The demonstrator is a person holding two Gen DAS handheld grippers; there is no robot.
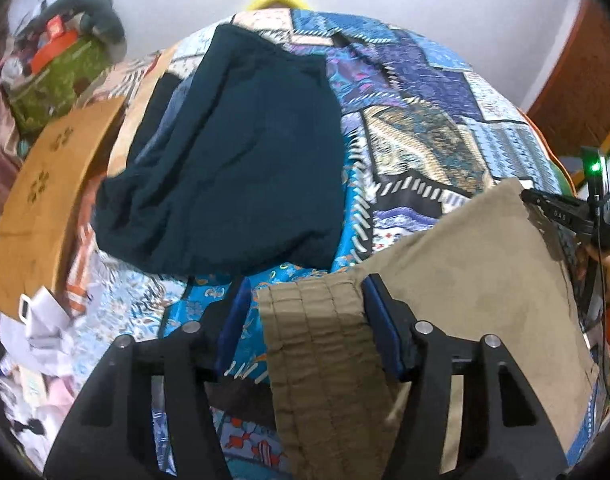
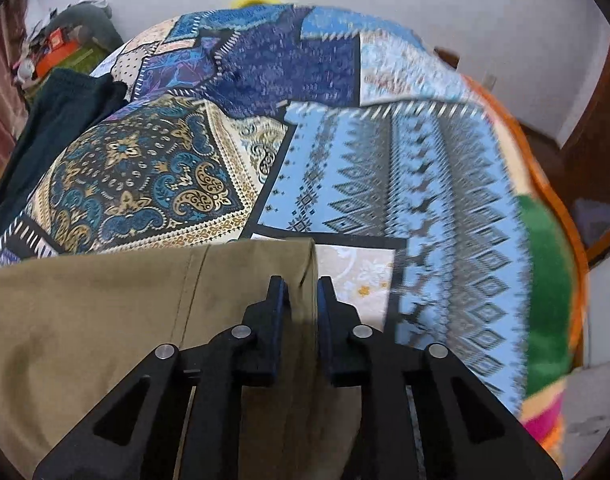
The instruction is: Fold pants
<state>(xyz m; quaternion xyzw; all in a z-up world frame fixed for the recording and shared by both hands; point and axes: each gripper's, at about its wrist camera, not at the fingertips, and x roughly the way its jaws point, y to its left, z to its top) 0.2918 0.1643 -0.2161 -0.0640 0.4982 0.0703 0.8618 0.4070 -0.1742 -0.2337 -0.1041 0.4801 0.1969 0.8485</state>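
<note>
The tan pants (image 1: pixel 445 280) lie on a bed with a blue patchwork cover (image 2: pixel 345 168). The left gripper (image 1: pixel 305 308) has its fingers around the ribbed waistband, though a gap shows on one side, so I cannot tell if they squeeze it. The right gripper (image 2: pixel 303 296) pinches a folded edge of the pants tightly. One dark green garment (image 1: pixel 233 152) lies near. The other gripper's lettering is too small to read.

Quilt (image 2: pixel 345 184) ahead lies bare — dark garment (image 1: pixel 233 160) blocks the left, seemingly.
</note>
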